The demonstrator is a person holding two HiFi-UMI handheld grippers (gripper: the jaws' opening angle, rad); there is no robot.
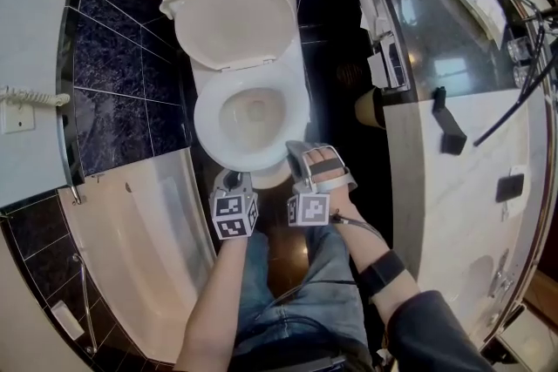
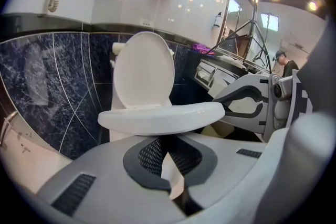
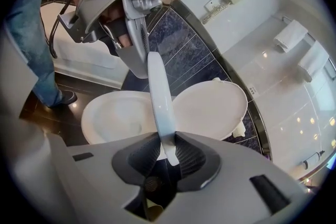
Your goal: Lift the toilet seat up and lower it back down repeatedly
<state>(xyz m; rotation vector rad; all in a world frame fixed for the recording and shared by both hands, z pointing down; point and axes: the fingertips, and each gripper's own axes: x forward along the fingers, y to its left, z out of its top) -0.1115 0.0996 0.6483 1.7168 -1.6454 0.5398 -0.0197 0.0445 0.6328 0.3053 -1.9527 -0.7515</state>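
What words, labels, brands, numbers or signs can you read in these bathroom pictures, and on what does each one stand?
No text can be read in any view.
Marker cubes: black-and-white square patterns only, no letters or numbers.
Wall phone: no legible print.
Toilet seat: plain white, no brand visible.
Things on the counter: too small to read.
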